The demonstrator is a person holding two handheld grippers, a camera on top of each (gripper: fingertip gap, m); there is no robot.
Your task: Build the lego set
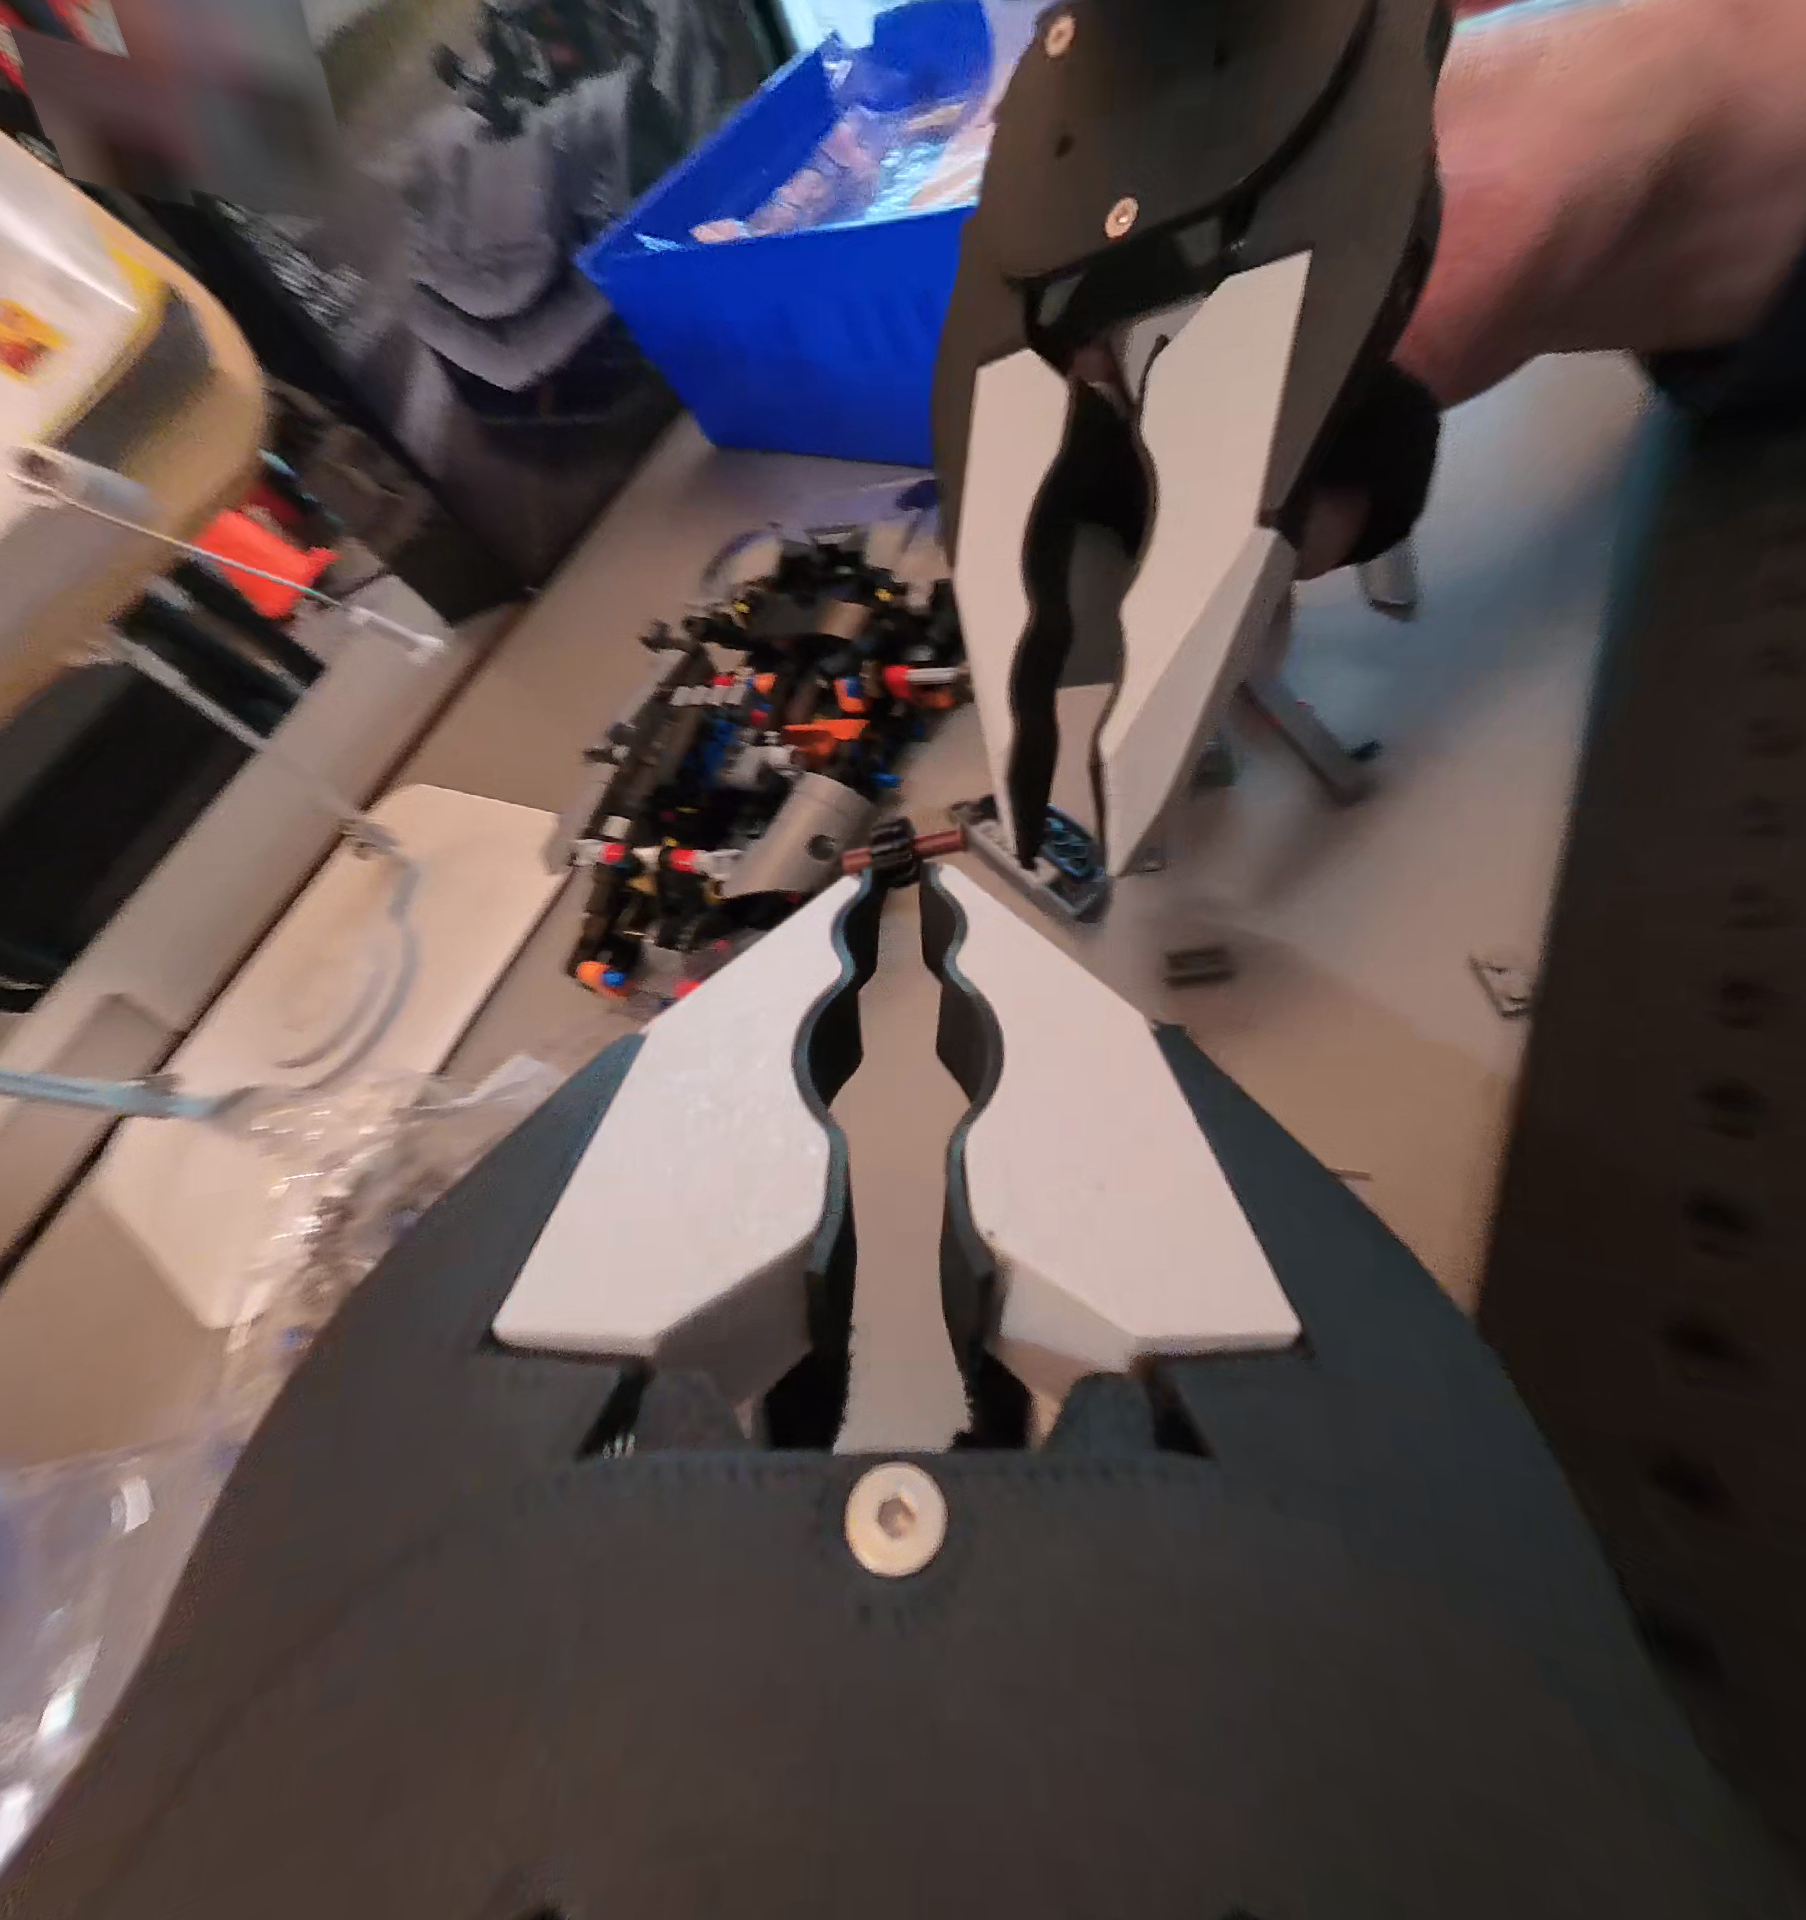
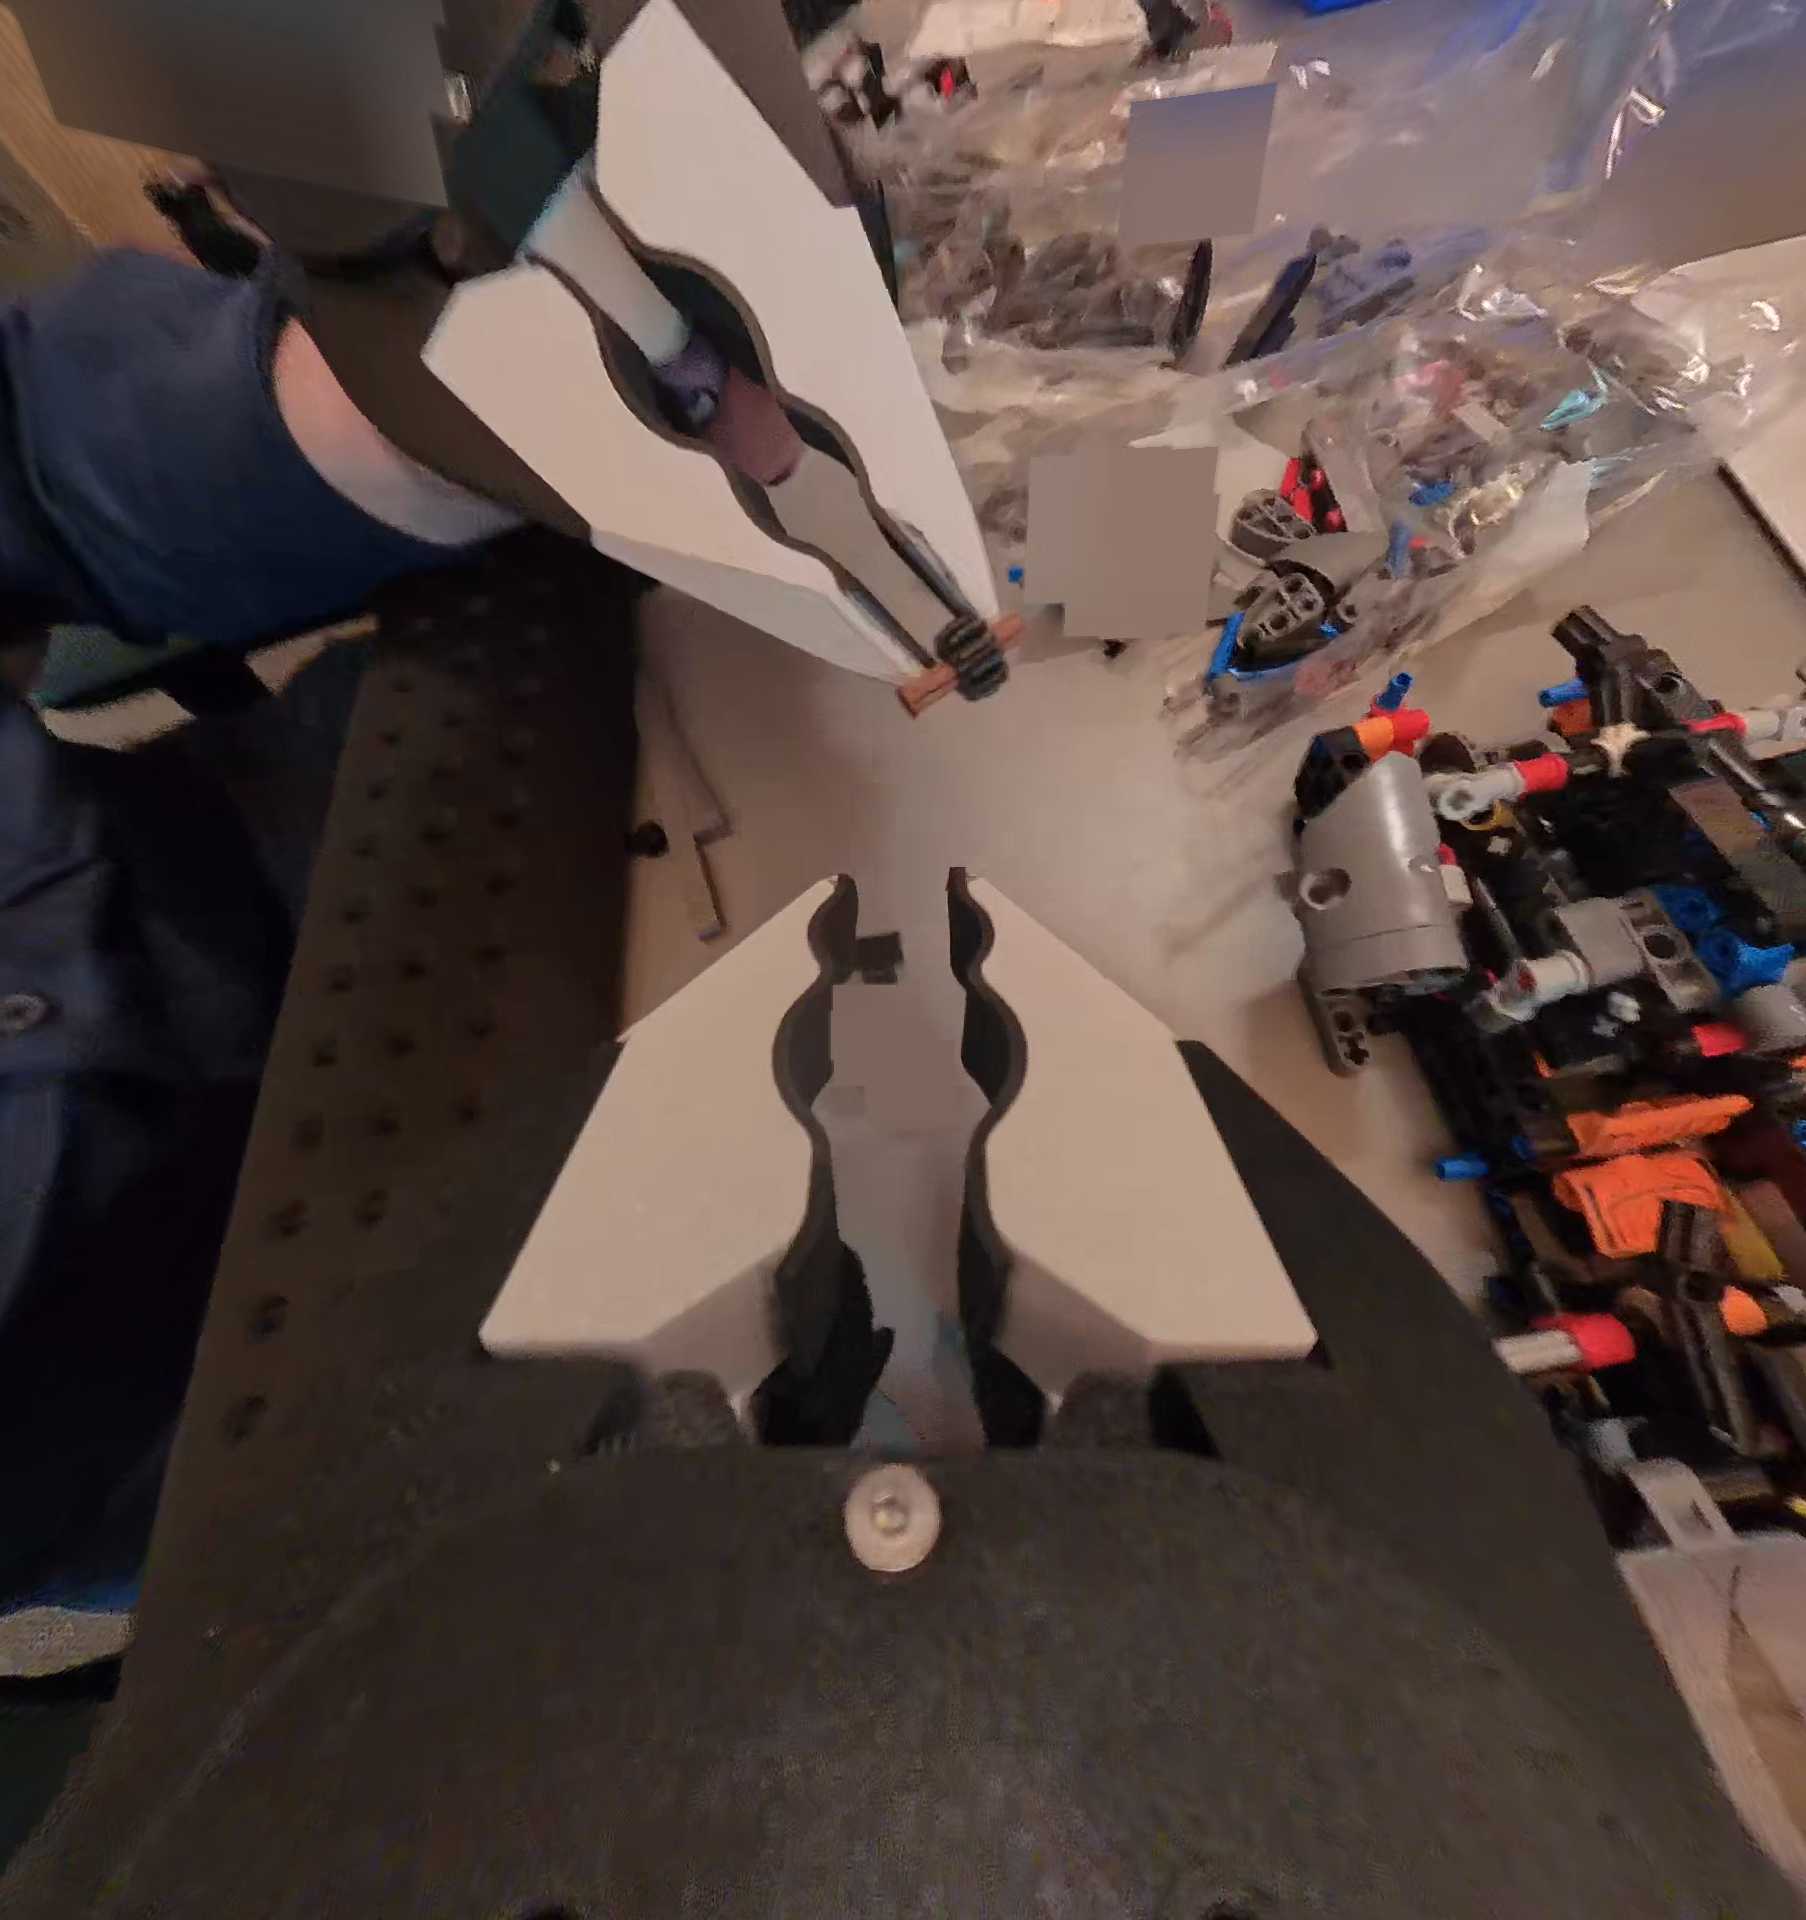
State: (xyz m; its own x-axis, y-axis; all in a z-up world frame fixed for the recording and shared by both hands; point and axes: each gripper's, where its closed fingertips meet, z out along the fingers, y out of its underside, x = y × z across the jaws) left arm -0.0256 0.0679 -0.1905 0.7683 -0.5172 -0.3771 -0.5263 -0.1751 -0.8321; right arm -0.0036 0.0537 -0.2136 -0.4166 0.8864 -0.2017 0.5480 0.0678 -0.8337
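Observation:
My left gripper point(image 1: 894, 883) is shut on a small black gear on a brown axle point(image 1: 891, 844) and holds it above the table. It also shows in the right wrist view point(image 2: 956, 649), coming from the upper left with the gear and axle point(image 2: 972, 662) at its tips. My right gripper point(image 2: 899, 883) is open and empty. In the left wrist view it point(image 1: 1070, 857) points down over a small grey and blue piece point(image 1: 1060, 883), just right of the gear. The partly built black, grey and orange lego model point(image 1: 764, 748) point(image 2: 1605, 987) lies on the table beside both grippers.
A blue bin point(image 1: 795, 312) stands behind the model. Clear bags of loose parts point(image 2: 1294, 260) lie at the back. A black perforated board point(image 2: 411, 935) runs along one side. A small dark piece point(image 2: 873, 956) lies on the table between my right fingers. A white box point(image 1: 286, 1091) sits left. The tips of both grippers are at nearly the same place.

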